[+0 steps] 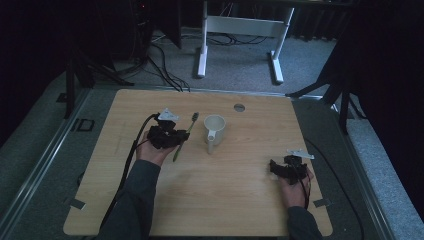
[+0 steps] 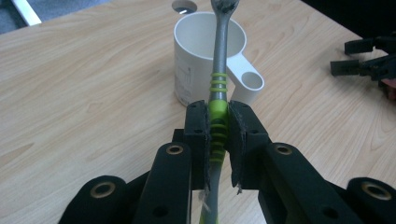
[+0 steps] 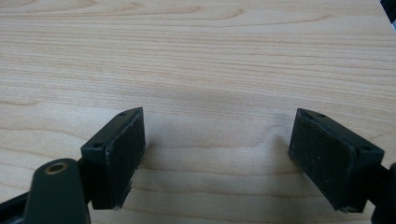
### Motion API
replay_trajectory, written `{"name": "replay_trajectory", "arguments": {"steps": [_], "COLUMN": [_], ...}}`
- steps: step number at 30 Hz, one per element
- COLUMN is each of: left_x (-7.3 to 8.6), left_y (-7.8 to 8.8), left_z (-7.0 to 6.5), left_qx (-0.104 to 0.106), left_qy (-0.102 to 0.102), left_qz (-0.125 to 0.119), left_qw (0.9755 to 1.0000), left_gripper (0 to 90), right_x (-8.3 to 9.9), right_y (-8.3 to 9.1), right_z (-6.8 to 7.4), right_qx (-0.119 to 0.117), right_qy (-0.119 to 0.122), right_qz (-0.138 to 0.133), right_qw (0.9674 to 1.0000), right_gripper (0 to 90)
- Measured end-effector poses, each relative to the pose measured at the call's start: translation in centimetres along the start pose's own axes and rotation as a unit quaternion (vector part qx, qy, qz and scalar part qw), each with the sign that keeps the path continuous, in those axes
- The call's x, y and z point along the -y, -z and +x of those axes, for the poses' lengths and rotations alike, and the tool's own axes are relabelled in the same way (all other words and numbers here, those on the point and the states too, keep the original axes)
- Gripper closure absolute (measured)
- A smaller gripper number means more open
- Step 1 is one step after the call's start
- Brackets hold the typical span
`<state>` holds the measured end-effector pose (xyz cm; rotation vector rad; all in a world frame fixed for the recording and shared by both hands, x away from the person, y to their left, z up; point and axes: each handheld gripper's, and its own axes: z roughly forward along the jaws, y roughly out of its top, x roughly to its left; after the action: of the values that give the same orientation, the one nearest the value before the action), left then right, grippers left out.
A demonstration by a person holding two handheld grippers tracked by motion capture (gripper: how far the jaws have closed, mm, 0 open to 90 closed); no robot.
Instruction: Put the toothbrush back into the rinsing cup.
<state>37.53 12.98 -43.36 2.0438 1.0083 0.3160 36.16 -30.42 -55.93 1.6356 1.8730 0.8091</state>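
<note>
As the high view shows, the left gripper (image 1: pixel 176 134) holds a grey-and-green plastic toothbrush (image 1: pixel 186 135) just beside the white plastic handled cup (image 1: pixel 214 131) on the pale wooden table (image 1: pixel 240 200); beyond it lie grey floor and cables. In the left gripper view, 2 jaws pinch its ribbed grip, head toward the cup; judging so, dropping it in comes next, needing a lift and tilt. In the right gripper view, the right gripper (image 3: pixel 217 154) gapes wide over bare wood.

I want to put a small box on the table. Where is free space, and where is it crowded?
Bare wood lies in front of the open right gripper, and along the table's near edge between the two forearms. It is crowded around the white cup, where the left gripper holds the toothbrush beside it.
</note>
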Motion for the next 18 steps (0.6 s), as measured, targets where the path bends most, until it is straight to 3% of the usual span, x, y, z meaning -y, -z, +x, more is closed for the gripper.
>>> {"name": "replay_trajectory", "arguments": {"steps": [18], "left_x": [-0.08], "left_y": [-0.14], "left_z": [-0.26], "left_qx": [-0.005], "left_qy": [-0.003], "left_qz": [-0.027], "left_qw": [0.9996], "left_gripper": [78.9], "right_x": [0.00], "right_y": [-0.01], "right_z": [-0.01], "right_qx": [0.000], "right_qy": [0.001], "right_qz": [-0.001], "right_qw": [1.0000], "right_gripper": [18.1]}}
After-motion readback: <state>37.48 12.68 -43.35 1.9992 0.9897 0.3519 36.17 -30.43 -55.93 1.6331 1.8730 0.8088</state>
